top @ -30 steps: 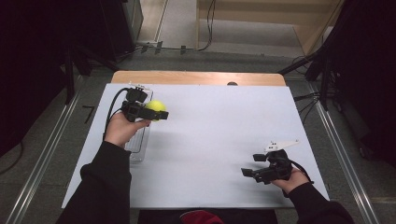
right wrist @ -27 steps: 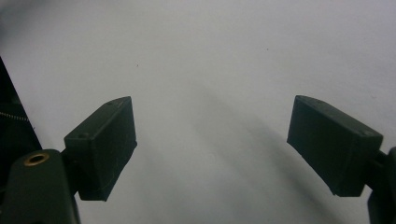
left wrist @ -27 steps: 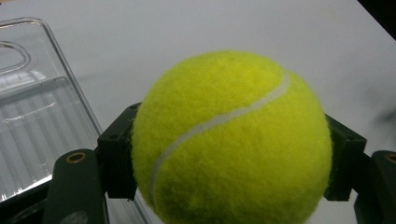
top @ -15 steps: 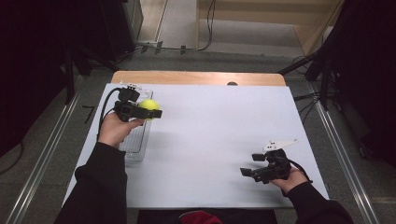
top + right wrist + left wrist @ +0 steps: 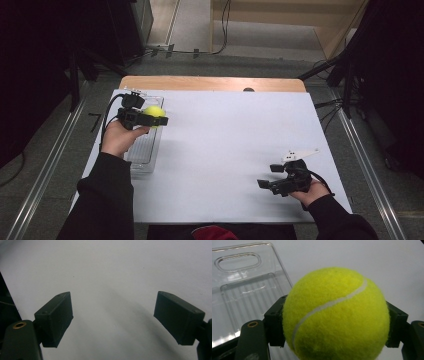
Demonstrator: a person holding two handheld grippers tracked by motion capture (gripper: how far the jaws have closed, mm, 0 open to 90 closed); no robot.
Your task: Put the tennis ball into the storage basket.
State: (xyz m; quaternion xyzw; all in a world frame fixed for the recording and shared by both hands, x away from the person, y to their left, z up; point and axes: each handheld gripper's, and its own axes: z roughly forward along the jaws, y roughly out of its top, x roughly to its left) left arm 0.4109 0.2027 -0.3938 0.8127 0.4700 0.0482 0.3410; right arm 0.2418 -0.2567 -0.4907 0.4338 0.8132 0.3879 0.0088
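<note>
Left tongs (image 5: pixel 159 120) clamp a yellow-green tennis ball (image 5: pixel 335 315); the left gripper view shows both black pads pressed into the felt on either side, white seam running diagonally across the front. In the high view the ball (image 5: pixel 154 113) sits at the tong tips, held above the far end of a clear plastic tray (image 5: pixel 145 150) that lies along the left edge of the white worktop (image 5: pixel 225 145). The tray (image 5: pixel 242 290) has a ribbed floor and a slot handle at its far end; nothing visible inside it. Right tongs (image 5: pixel 262 184) stand wide with nothing between them, bare white surface under the jaws in the right gripper view. The right hand (image 5: pixel 312 190) holds them low at the near right of the worktop, tips pointing left, well apart from ball and tray.
</note>
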